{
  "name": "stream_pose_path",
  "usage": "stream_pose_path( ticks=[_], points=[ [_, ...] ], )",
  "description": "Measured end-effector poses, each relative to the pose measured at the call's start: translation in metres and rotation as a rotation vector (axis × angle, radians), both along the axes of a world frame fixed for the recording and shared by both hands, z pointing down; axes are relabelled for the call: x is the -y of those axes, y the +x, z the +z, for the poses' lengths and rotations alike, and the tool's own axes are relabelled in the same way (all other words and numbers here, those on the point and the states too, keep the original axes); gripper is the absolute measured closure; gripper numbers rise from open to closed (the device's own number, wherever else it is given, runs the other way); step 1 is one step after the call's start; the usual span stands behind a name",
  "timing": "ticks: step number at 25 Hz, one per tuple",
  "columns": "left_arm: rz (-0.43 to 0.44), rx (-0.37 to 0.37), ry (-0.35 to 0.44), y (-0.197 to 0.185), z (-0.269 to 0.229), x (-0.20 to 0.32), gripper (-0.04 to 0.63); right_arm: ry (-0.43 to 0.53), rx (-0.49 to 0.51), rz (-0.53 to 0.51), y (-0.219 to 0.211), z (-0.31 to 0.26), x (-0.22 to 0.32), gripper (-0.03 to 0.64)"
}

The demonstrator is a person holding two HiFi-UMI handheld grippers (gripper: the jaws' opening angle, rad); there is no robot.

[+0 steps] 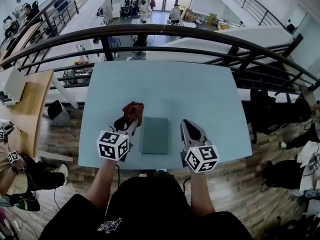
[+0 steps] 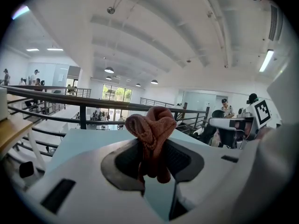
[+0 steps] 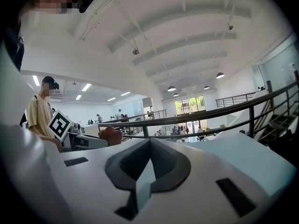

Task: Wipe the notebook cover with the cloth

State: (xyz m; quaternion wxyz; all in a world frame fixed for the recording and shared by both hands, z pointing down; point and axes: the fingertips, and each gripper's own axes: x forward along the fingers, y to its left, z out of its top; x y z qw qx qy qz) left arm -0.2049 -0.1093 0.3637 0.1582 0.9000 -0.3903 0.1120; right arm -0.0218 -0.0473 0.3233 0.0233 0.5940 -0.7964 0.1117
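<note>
As the head view looks steeply down, the pale teal surface (image 1: 200, 99) fills mid-frame. Its far edge lies just under a dark railing (image 1: 165, 31) and its near edge at the person's torso.

Notebook (image 1: 155, 135): grey-green, closed, flat at lower centre of the surface, bottom edge close to the near edge.

Left tool (image 1: 131, 121): just left of the notebook, jaws pinched on a rust-brown cloth (image 1: 133, 110). The cloth bunches past the tips beside the notebook's upper left corner. Whether it touches the cover cannot be told.

Right tool (image 1: 188, 125): just right of the notebook and apart from it, jaws together.

Open surface lies beyond the notebook toward the upper frame and out to the right edge. There is little room toward the near edge.

Left gripper view: the jaws clamp the cloth (image 2: 153, 125), which stands in a knot above them at frame centre and hangs a little between them. The surface (image 2: 84, 143) runs to its far edge under the railing (image 2: 56, 97). The right tool's marker cube (image 2: 261, 112) shows at the right.

Right gripper view: the right tool (image 3: 148, 164) has its jaws meeting at the tips with nothing between, and a sliver of surface shows below them. The cloth (image 3: 112, 135) and the left tool's marker cube (image 3: 60, 125) appear at the left. The surface (image 3: 252, 157) stretches away to the right. Only the head view shows the notebook.
</note>
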Motion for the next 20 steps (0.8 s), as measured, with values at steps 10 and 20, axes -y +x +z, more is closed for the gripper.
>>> stream_pose_path(
  ticks=[10,20],
  points=[
    [0.024,-0.006,0.123,-0.006,-0.02,-0.01,0.462,0.048,-0.022,0.034,-0.003,-0.016,-0.006,0.615],
    [0.002,-0.03,0.23,-0.009,-0.055,-0.016,0.462,0.095,-0.042,0.033,-0.005,-0.038,-0.014,0.615]
  ],
)
